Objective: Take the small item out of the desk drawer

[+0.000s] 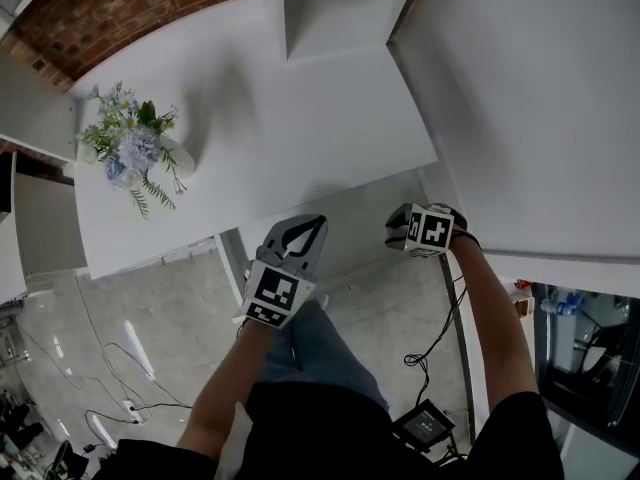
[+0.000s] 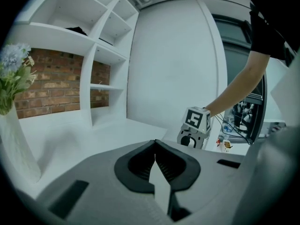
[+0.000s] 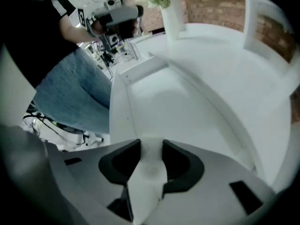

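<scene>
The white desk [image 1: 300,118] fills the upper middle of the head view. My right gripper [image 1: 412,230] is under its front edge at the right. In the right gripper view its jaws [image 3: 151,146] are closed on the white edge of the drawer front [image 3: 178,107], which fills the gap between the pads. My left gripper [image 1: 312,226] hovers in front of the desk, left of the right one, shut with its tips touching [image 2: 154,154] and nothing in it. The drawer's inside and any small item are hidden.
A white vase of blue flowers [image 1: 135,153] stands on the desk's left part. A white shelf unit [image 1: 330,8] rises at the back, a white wall panel [image 1: 540,98] at the right. Cables [image 1: 430,348] and a black box [image 1: 425,426] lie on the floor.
</scene>
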### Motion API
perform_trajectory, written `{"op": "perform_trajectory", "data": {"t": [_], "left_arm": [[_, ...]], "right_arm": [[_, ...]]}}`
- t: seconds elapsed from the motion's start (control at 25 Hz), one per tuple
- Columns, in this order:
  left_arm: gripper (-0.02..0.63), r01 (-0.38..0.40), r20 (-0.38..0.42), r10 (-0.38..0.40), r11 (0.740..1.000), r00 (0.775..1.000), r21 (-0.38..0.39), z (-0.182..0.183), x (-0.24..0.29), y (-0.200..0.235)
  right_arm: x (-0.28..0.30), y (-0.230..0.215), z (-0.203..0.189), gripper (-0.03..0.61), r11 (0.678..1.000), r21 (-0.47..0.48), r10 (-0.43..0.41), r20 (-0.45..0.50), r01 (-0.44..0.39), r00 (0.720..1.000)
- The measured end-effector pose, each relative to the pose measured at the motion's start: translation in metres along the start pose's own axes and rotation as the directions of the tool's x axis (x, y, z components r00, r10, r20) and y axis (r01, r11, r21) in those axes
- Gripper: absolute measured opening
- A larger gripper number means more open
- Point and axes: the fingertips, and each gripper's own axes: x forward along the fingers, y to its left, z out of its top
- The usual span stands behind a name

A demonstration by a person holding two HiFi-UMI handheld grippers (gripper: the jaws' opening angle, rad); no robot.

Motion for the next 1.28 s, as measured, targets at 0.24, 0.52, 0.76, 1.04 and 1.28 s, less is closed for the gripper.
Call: {"op": "perform_trajectory", "data": {"t": [0.24,0.52,0.76,1.04,1.28], "left_arm": [[0.009,-0.002,0.070,0.000,1.000,0.998,0.028,0.037,0.007,0.014],[0.009,-0.015,0.171,0.005,0.999,0.985,0.053,0.088,0.006,0.020],[0.009,-0.032,0.241,0.016,0.998,0.970,0.061,0.122,-0.002,0.022],[0.009,-0.036,0.298,0.009,0.996,0.955,0.085,0.143,-0.014,0.018],[0.009,-0.029,0.300,0.000,0.995,0.954,0.092,0.144,-0.018,0.021]], "right_arm": [[-0.102,-0.012,0.072,0.146,0.941,0.266,-0.306,0.415,0.207,0.857],[-0.234,0.000,0.115,0.146,0.741,0.591,-0.671,0.644,0.317,0.367],[-0.294,0.025,0.097,0.146,0.457,0.849,-0.875,0.483,0.266,-0.039],[-0.295,0.055,0.050,0.146,0.162,0.962,-0.961,0.204,0.218,-0.187],[-0.271,0.070,0.034,0.146,0.052,0.973,-0.981,0.092,0.225,-0.170]]}}
